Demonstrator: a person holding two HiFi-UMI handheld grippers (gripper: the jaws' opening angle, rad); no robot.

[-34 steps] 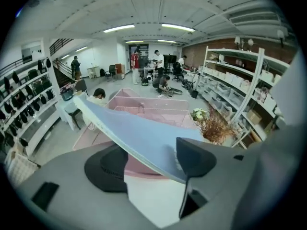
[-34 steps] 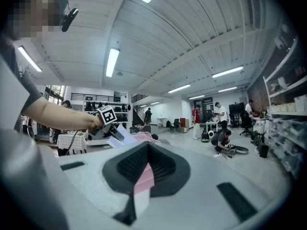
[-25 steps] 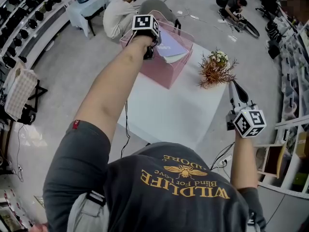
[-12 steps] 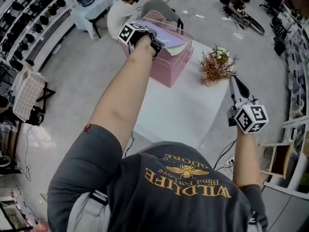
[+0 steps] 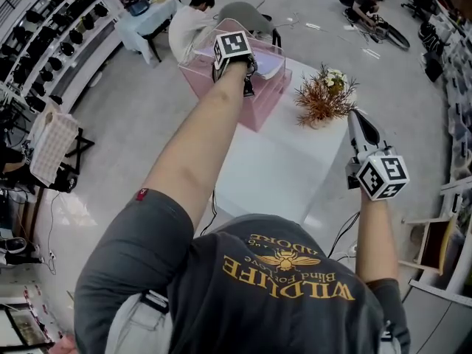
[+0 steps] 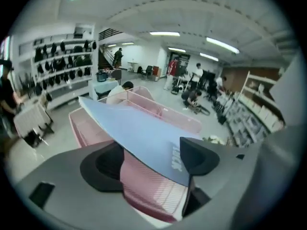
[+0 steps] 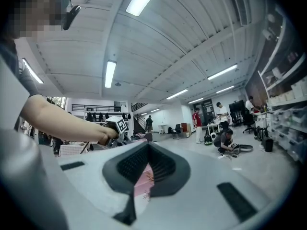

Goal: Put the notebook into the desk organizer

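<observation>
The light blue notebook (image 6: 139,133) slants over the pink desk organizer (image 6: 163,111), its far end reaching past the organizer's rim. My left gripper (image 6: 153,159) is opening, with the notebook's near corner between its jaws; the left pad stands clear of the notebook. In the head view the left gripper (image 5: 248,85) hovers at the pink desk organizer (image 5: 254,109), and the notebook (image 5: 268,63) shows inside it. My right gripper (image 5: 355,118) is shut and empty, held up over the table's right edge. In the right gripper view, the right gripper (image 7: 144,176) points at the organizer.
A dried flower arrangement (image 5: 322,98) stands on the white table (image 5: 280,168) right of the organizer. A person sits at a small table (image 5: 147,17) behind it, beside a grey chair. Shelves line the left wall, and more people work on the floor at the back.
My left hand has shifted right over the organizer. The notebook has gone from lying across the top to sitting lower inside. The right gripper has hardly moved.
</observation>
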